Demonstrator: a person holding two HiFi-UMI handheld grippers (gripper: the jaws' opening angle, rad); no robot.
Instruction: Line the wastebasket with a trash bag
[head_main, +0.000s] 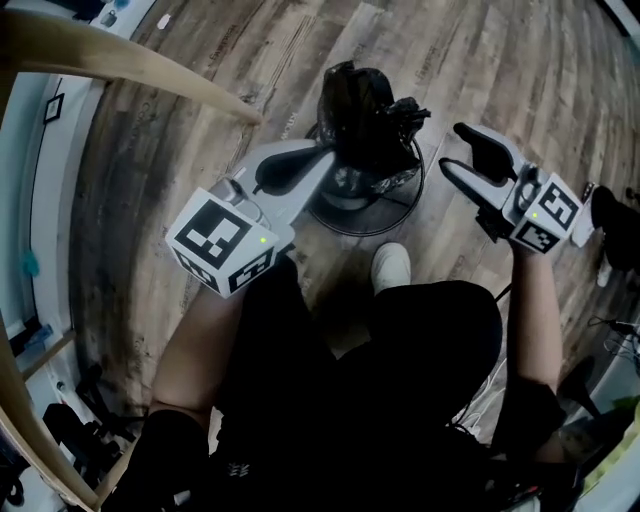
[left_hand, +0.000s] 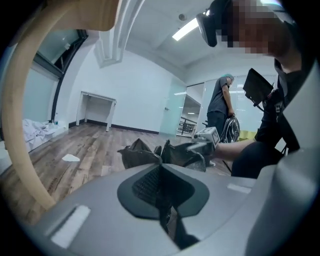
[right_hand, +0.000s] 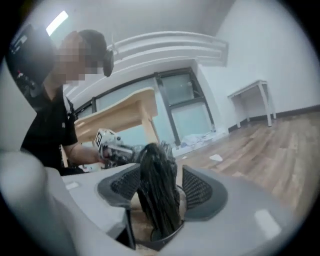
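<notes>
While one black trash bag (head_main: 365, 105) rises from one wastebasket (head_main: 372, 182), left tongs (head_main: 328, 157) pinching its edge, right tongs (head_main: 455, 150) spread.

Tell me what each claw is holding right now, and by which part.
Left claw is shut on the bag, pinching a thin fold at its left side as the head view shows it. Right claw is open and holds nothing.

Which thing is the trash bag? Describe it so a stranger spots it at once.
On the wood-plank floor, just ahead of the person's white shoe, stands a round dark wastebasket. The crumpled glossy black plastic trash bag rises from it, the only soft, wrinkled thing there, pinched by the left gripper.
</notes>
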